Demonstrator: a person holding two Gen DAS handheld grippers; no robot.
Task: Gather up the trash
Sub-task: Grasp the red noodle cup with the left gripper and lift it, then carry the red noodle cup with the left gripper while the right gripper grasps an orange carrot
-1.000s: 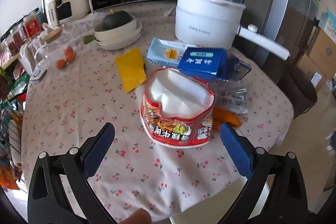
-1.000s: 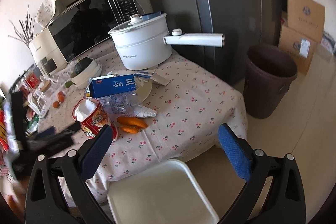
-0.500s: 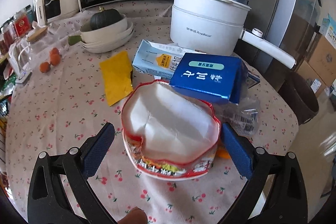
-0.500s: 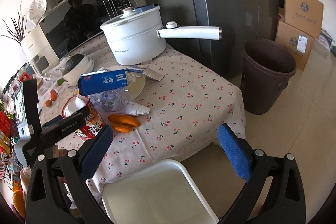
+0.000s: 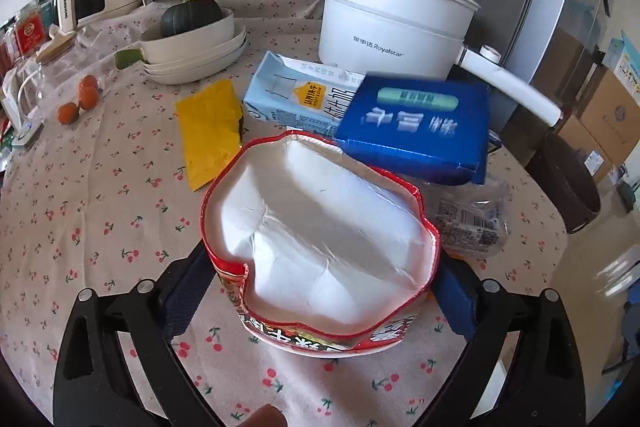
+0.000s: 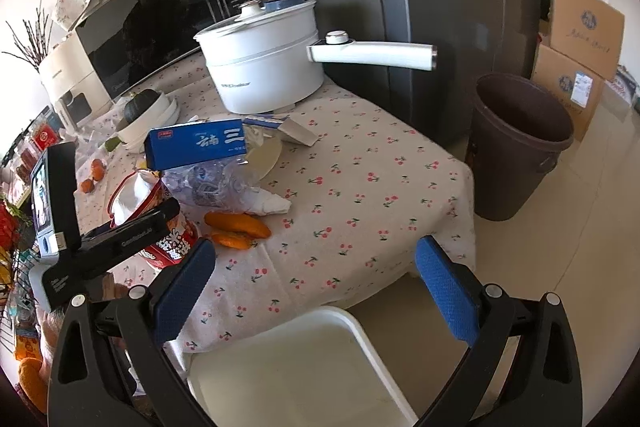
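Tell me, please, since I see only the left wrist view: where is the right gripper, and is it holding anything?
Observer: The right gripper is open and empty. It is at the table's near edge, with a white stool below it.
Operator: Is any trash hidden from me behind the noodle cup?
Observer: Yes, orange peels lie on the cloth right beside the noodle cup, on the side towards the bin.
Operator: Could the bin take them?
Observer: Probably. The brown bin stands on the floor past the table corner, with no lid, and what shows of its inside looks empty.
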